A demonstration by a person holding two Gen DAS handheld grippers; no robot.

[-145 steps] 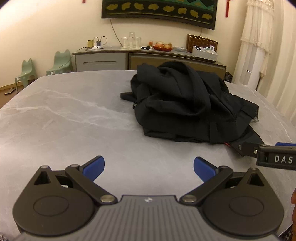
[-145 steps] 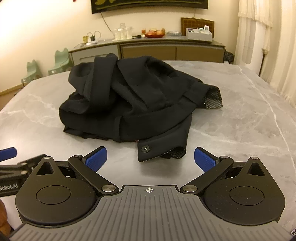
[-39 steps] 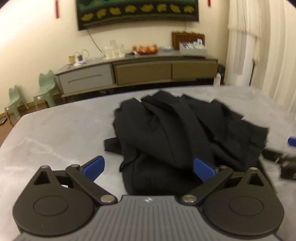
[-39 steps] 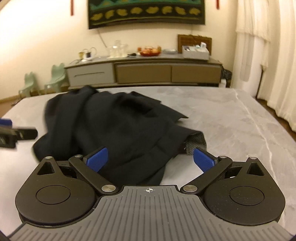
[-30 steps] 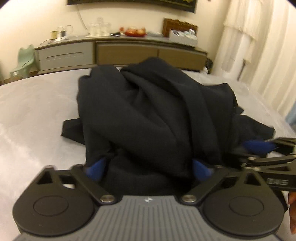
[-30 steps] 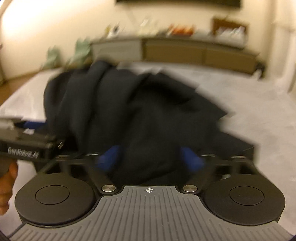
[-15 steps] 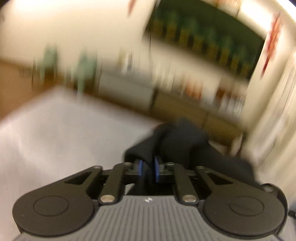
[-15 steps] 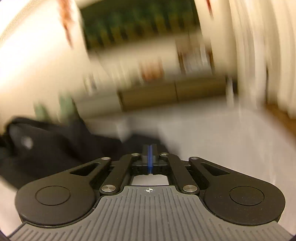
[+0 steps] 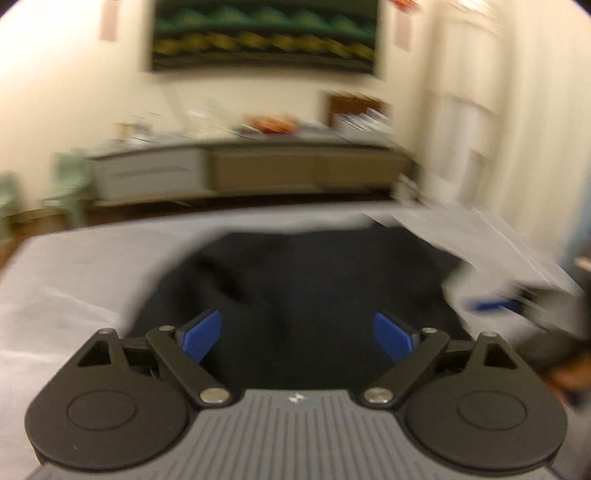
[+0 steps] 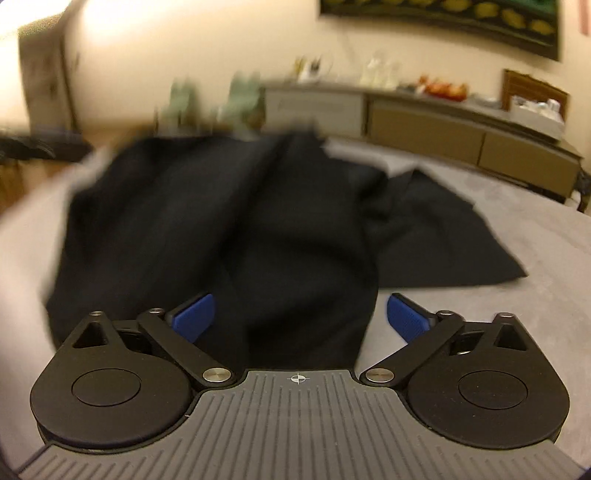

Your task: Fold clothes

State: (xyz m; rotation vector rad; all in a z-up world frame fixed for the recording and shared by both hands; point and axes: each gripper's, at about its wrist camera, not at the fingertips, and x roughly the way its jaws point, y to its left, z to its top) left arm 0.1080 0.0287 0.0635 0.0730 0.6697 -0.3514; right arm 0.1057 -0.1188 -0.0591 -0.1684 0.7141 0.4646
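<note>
A black garment [image 9: 306, 295] lies crumpled on the grey marble table [image 9: 74, 280]; the same black garment [image 10: 229, 229] fills the middle of the right wrist view, one flap spread to the right. My left gripper [image 9: 297, 334] hangs over its near edge, jaws opening wide, blue pads apart and not pressing the cloth. My right gripper [image 10: 301, 319] is also opening, pads clear of the fabric that lies below and between them. The right gripper [image 9: 491, 304] shows blurred at the right of the left wrist view. Both views are motion-blurred.
A long sideboard [image 9: 258, 173] with dishes and boxes stands against the far wall under a dark picture [image 9: 266, 35]. Small green chairs [image 9: 66, 184] stand at the left. Pale curtains [image 9: 498, 129] hang at the right. A hand [image 9: 569, 376] shows at the right edge.
Both grippers were shut on the black cloth half a second ago and have let it go, jaws now wide. The garment has dropped back onto the table, more spread out.
</note>
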